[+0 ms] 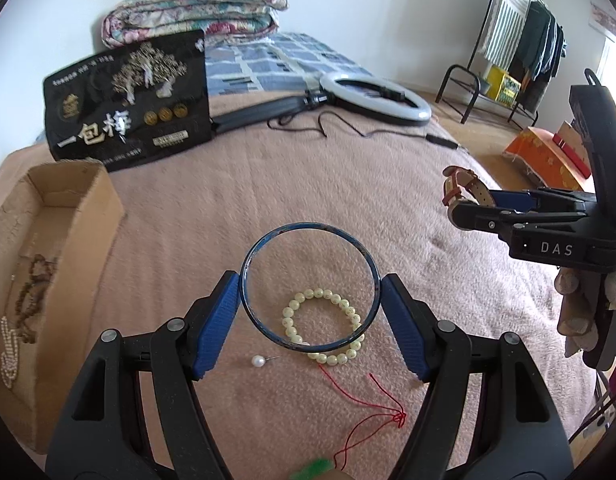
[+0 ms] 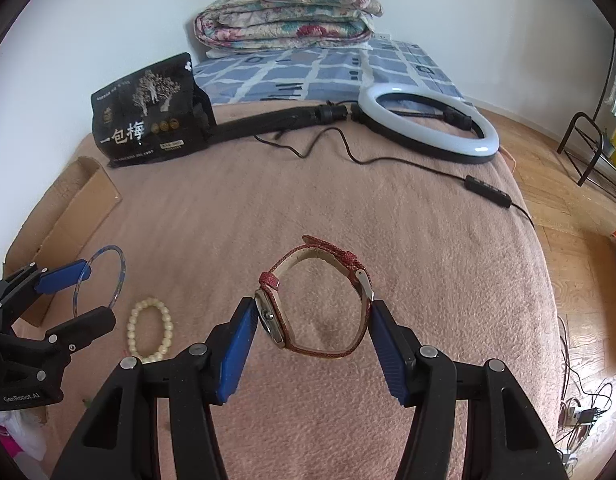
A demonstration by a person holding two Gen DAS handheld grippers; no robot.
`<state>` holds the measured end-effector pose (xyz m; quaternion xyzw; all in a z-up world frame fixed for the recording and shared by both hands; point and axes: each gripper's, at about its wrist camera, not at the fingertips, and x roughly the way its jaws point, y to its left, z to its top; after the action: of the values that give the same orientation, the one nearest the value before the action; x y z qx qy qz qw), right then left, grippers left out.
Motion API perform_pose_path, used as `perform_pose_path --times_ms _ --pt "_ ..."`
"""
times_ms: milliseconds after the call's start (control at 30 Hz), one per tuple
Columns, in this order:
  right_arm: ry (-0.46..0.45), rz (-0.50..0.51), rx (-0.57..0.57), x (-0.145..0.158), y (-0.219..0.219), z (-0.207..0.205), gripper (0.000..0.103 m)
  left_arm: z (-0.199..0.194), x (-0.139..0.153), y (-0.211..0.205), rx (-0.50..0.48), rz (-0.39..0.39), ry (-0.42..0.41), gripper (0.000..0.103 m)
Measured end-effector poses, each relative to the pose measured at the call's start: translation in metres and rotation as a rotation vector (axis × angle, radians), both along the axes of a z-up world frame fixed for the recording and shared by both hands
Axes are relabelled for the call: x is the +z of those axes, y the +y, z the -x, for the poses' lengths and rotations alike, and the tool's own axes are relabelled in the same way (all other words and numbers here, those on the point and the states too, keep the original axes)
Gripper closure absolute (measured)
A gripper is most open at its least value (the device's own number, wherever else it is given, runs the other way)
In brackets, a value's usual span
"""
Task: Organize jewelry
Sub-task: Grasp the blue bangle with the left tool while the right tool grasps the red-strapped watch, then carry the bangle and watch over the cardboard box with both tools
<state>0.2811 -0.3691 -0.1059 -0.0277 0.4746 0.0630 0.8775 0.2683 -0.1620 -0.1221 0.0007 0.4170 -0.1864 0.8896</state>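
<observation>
My left gripper (image 1: 310, 284) is shut on a dark blue bangle (image 1: 308, 225), one pad against each side, and holds it above the pink blanket. Under the bangle lie a cream bead bracelet (image 1: 320, 294), a pearl pin (image 1: 258, 361) and a red string (image 1: 372, 404). My right gripper (image 2: 313, 306) is shut on a red-strapped watch (image 2: 274, 316), one pad on its face and the other on the buckle side, lifted off the blanket. The left wrist view has the right gripper (image 1: 474, 202) with the watch (image 1: 464, 188) at right. An open cardboard box (image 1: 84, 216) at left holds a brown bead necklace (image 1: 32, 288) and a pearl strand (image 1: 8, 356).
A black snack bag (image 2: 148, 120) stands at the back of the bed, beside a ring light (image 2: 432, 120) whose cable (image 2: 388, 160) runs toward the bed's right edge. A folded quilt (image 2: 288, 12) lies by the wall. Wooden floor and a clothes rack (image 1: 520, 52) are at right.
</observation>
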Motion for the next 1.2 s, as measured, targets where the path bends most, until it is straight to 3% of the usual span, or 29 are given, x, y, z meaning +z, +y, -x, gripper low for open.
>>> perform_pose_path --times_ms 667,1200 --pt "-0.085 0.012 0.1 0.058 0.072 0.018 0.044 0.032 0.061 0.065 0.066 0.02 -0.128 0.029" --pt "-0.106 0.01 0.196 0.071 0.151 0.018 0.044 0.047 0.069 0.135 0.146 -0.012 -0.172 0.029"
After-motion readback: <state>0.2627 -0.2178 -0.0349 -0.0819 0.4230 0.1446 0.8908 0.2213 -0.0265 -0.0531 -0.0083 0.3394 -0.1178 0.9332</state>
